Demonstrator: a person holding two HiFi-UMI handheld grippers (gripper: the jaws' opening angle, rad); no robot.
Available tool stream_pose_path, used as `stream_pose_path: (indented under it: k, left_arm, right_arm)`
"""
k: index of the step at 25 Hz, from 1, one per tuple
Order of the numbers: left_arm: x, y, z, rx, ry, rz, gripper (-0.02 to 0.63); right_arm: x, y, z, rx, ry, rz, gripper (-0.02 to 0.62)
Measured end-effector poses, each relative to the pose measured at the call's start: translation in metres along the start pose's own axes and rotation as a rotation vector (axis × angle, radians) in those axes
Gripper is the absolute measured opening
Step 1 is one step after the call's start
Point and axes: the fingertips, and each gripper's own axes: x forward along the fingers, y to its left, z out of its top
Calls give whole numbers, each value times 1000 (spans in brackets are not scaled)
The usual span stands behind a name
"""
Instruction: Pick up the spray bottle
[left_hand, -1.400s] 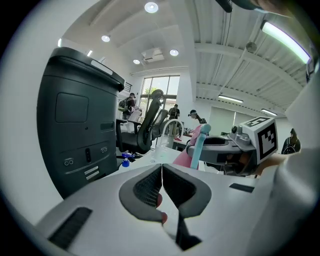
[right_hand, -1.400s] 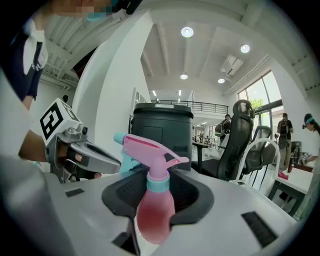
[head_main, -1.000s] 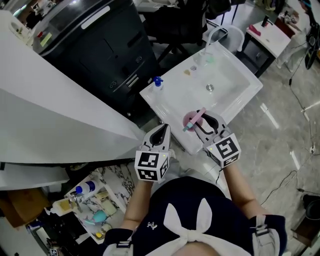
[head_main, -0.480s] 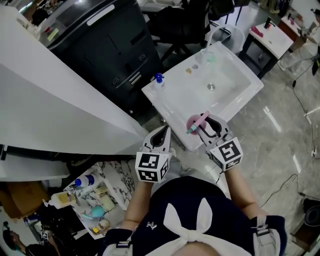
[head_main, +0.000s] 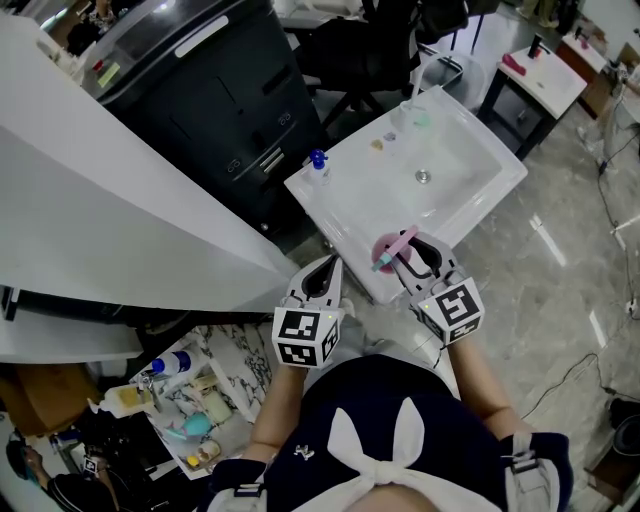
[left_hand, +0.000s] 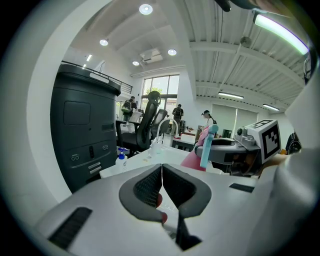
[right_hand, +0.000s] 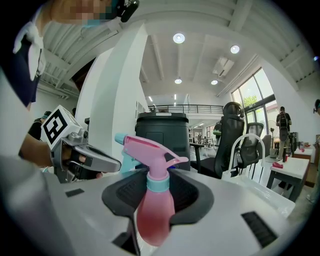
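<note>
Pink plastic is forming the body and trigger head of the spray bottle (head_main: 385, 245), with a teal collar and a teal nozzle tip. The right tongs (head_main: 405, 258) are gripping this bottle: in the right gripper view the two dark pads are pressing on the bottle (right_hand: 154, 210) from either side, just below the collar, so the jaws are standing partly apart at the width of the bottle. The bottle is sitting upright between the jaws, and its nozzle is pointing toward the left tongs (head_main: 322, 262).

In the head view the bottle is hanging over the near corner of the white sink (head_main: 470, 180); whether it is touching the rim cannot be told.

The left tongs are standing just beside the right tongs, off the sink's near edge. In the left gripper view their jaws (left_hand: 162, 172) are lying fully together, and nothing is sitting between them.

Inside the sink, the drain (head_main: 422, 176) is showing near the middle. A small bottle (head_main: 318, 163) with a blue cap is standing on the sink's left corner. A black cabinet (head_main: 220, 100) is standing beyond that corner.
</note>
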Motion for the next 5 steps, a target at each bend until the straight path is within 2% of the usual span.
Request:
stream_pose_path:
  k: [5]
  left_arm:
    - [-1, 0, -4, 2, -1, 0, 28]
  right_arm:
    - [0, 4, -2, 2, -5, 2, 144]
